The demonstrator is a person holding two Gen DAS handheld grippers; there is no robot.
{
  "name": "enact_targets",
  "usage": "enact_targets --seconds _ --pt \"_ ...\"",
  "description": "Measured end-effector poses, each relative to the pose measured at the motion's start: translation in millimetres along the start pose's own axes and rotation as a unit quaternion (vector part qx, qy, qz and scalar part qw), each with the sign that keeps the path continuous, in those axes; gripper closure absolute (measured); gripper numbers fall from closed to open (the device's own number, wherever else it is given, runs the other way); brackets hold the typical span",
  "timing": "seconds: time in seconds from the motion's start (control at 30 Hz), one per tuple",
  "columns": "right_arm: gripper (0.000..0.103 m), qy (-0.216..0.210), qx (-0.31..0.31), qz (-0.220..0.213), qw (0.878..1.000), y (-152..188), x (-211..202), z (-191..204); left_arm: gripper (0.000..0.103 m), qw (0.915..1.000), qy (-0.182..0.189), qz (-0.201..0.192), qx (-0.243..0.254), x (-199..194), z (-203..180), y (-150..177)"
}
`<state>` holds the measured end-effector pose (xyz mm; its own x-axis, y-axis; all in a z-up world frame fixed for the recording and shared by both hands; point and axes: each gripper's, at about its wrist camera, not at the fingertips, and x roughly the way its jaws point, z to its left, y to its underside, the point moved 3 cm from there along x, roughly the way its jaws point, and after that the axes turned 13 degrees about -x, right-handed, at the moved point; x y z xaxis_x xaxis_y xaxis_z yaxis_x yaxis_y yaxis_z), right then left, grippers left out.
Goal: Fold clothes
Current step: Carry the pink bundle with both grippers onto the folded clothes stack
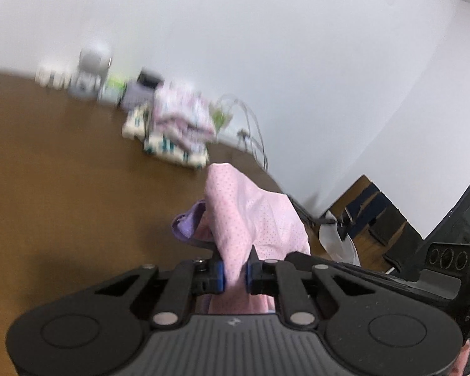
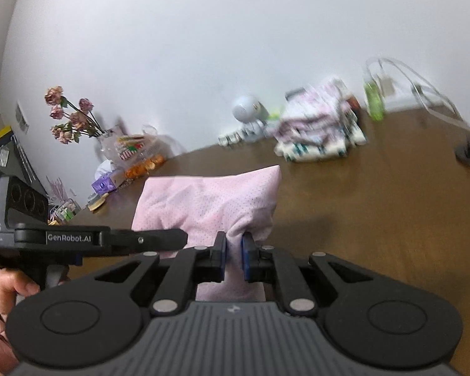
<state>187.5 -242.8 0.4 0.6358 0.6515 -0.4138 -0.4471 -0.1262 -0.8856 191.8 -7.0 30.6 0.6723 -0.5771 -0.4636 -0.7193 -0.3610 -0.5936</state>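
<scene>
A pink dotted garment point(image 1: 250, 216) is pinched between the blue pads of my left gripper point(image 1: 236, 274), which is shut on it; a lilac edge point(image 1: 186, 224) shows beside the fold. In the right wrist view the same pink garment point(image 2: 210, 197) stretches out flat above the brown table point(image 2: 376, 203), and my right gripper point(image 2: 234, 258) is shut on its near corner. The left gripper's body point(image 2: 100, 238) appears at the left of that view, beside the cloth, held by a hand point(image 2: 6, 285).
A blurred stack of folded patterned clothes point(image 2: 319, 128) lies at the table's far edge near a white round device point(image 2: 247, 109) and a green bottle point(image 2: 373, 97). Dried roses in a vase point(image 2: 75, 119) and snack packets point(image 2: 134, 153) stand at the far left. A white wall is behind.
</scene>
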Motion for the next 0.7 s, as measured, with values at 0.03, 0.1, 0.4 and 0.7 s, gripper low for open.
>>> enact_targets --seconds 0.03,0.1,0.4,0.7 --pt "0.094 0.002 -0.006 -0.004 1.000 -7 3 2 0.092 0.9999 0.000 -0.006 0.009 -2 -2 -9" --pt "0.094 0.007 -0.017 -0.013 1.000 -22 10 6 0.092 0.9996 -0.001 -0.015 0.024 -2 -6 -27" --pt "0.094 0.062 -0.035 -0.024 0.997 -119 69 -43 0.091 0.9974 -0.018 -0.004 0.070 81 -25 -155" --pt "0.094 0.099 0.017 -0.003 0.995 -210 160 -133 0.091 0.9954 -0.045 0.033 0.078 198 -14 -267"
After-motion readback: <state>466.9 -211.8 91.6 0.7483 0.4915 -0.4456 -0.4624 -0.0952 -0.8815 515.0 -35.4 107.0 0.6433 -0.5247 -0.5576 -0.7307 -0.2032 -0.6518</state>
